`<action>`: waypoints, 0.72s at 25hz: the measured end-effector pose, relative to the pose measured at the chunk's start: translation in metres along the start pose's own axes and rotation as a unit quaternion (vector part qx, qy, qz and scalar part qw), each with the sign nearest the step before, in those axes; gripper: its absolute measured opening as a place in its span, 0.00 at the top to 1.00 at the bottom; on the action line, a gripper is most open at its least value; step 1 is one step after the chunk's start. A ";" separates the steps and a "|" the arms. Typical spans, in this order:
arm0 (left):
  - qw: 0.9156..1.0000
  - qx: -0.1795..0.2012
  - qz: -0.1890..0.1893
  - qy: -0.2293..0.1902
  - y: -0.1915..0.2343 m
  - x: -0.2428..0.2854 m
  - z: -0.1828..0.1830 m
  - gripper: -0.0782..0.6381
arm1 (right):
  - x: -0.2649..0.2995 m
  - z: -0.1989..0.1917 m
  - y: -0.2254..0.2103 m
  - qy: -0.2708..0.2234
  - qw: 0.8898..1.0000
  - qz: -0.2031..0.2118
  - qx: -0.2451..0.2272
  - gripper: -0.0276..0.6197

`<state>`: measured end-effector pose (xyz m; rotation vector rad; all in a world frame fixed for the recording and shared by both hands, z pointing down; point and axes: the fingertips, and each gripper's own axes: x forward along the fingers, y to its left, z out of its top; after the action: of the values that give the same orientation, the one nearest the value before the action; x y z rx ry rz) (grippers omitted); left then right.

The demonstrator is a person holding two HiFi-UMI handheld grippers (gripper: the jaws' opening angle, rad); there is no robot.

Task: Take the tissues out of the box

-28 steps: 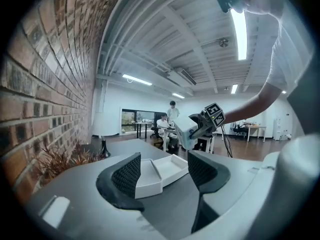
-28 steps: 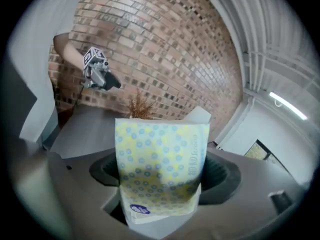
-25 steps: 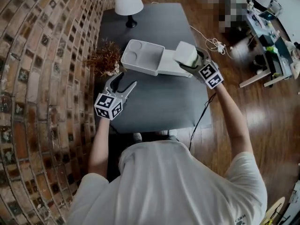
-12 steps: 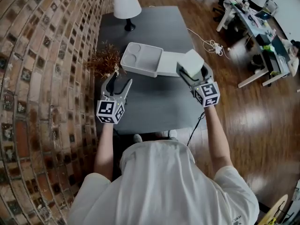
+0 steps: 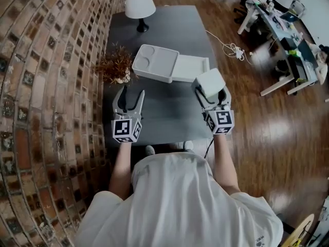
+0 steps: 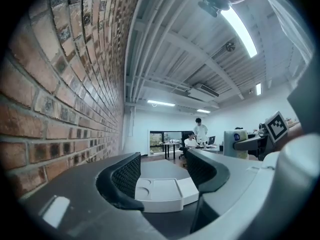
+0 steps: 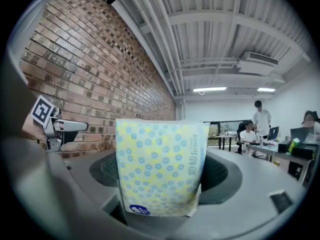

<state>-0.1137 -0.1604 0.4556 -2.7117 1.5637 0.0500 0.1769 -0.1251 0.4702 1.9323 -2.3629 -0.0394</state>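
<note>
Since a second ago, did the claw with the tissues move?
Yes. The right claw, shut on the tissues, came back from the box toward the person.

Head view overhead; left tongs (image 5: pixel 131 92) camera shares tray (image 5: pixel 158 62).

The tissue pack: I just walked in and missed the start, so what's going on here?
A person works over a grey table with a claw in each hand. The right claw is shut on a dotted tissue pack, held in the air and apart from the white box, on the person's side of it. The left claw is open and empty above the table.
</note>
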 end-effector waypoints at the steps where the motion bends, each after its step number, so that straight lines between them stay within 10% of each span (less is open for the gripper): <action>1: 1.000 -0.005 0.001 -0.001 -0.002 -0.002 -0.001 0.50 | -0.004 0.000 0.003 -0.003 1.000 -0.004 0.002 0.30; 18: 1.000 0.015 0.018 -0.006 -0.015 -0.007 -0.012 0.51 | -0.020 -0.007 0.028 0.003 1.000 -0.017 0.008 0.30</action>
<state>-0.1034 -0.1472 0.4674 -2.6553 1.5976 0.0415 0.1543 -0.0997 0.4784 1.9769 -2.3353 -0.0170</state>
